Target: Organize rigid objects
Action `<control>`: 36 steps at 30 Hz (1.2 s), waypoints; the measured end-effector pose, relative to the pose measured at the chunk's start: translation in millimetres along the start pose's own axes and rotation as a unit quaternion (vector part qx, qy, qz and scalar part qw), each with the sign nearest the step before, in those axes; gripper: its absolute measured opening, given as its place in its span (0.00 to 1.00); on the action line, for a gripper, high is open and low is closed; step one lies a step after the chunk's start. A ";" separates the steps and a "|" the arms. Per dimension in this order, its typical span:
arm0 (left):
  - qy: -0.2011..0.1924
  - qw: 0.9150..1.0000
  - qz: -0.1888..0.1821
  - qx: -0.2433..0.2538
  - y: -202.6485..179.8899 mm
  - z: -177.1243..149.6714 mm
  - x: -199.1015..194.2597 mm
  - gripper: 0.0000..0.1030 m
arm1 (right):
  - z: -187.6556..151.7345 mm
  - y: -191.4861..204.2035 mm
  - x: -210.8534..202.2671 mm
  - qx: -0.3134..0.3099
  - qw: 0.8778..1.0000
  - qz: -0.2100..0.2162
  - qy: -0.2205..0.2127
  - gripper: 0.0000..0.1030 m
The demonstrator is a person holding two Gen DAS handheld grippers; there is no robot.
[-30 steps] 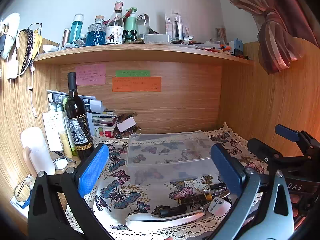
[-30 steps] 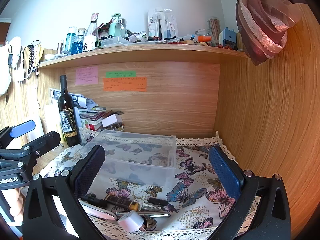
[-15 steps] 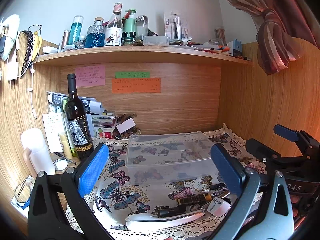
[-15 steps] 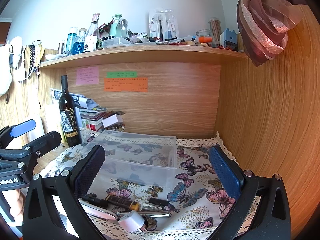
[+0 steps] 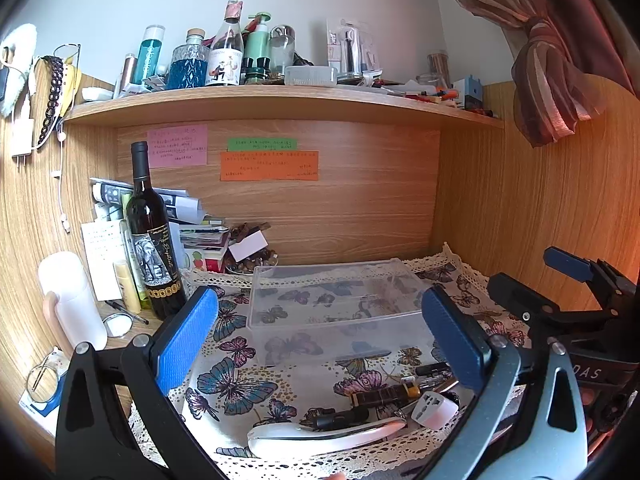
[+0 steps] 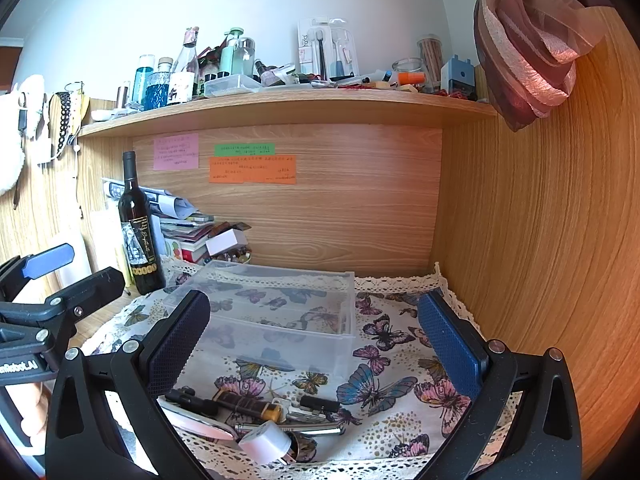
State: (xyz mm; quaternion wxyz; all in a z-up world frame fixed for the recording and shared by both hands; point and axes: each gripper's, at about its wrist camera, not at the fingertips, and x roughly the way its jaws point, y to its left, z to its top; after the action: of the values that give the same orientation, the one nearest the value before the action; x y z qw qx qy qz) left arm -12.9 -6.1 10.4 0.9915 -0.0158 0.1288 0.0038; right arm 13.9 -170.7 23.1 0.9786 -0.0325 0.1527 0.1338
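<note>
Both hand-held grippers are wide open and hold nothing. The left hand-held gripper (image 5: 316, 332) hangs over the desk with its blue pads (image 5: 186, 334) far apart. On its left stands a white bottle (image 5: 70, 300), and next to that a dark wine bottle (image 5: 154, 240) stands straight up by the back wall. A pile of books and papers (image 5: 200, 236) sits just to the right of the wine bottle.

A butterfly cloth (image 5: 232, 384) with a lace edge covers the desk. A clear plastic box (image 5: 332, 304) sits on the cloth near the back, in the middle, and I can see nothing inside it.

In front of the box, close to the front edge of the cloth, lies a small heap of hard things. A long white handle (image 5: 320, 434) is at the front. A black stick-shaped thing (image 5: 340, 416) lies just behind it, then a brown and gold tube (image 5: 386, 394), and a white plug adapter (image 5: 434, 408) sits at the right end. They lie close together, some touching.

The right hand-held gripper (image 6: 314, 340) hangs to the right, also above the heap, with its pads (image 6: 448, 344) far apart. From there the white plug adapter (image 6: 266, 440) sits nearest, at the front.

Up high, a wooden shelf (image 5: 280, 100) is full of bottles and small stuff.
</note>
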 end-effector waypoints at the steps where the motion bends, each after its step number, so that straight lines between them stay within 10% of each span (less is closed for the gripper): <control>1: 0.001 1.000 0.000 0.000 -0.5 -0.5 0.2 1.00 | 0.1 0.3 0.3 0.002 1.000 0.002 0.000 1.00; 18: 0.117 0.993 0.001 -0.029 21.0 -49.3 32.3 0.81 | -32.5 -14.3 25.2 0.009 0.995 0.019 0.094 0.74; 36: 0.250 0.960 0.001 -0.127 34.7 -116.6 52.2 0.81 | -78.0 11.3 50.5 -0.015 0.978 0.093 0.186 0.72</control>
State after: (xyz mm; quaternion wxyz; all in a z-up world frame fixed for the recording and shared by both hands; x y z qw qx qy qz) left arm 7.3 25.0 -116.7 0.9176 -0.1421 0.3709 0.0169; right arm 34.5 -155.3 -66.8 0.9156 -0.0577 0.3327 0.2184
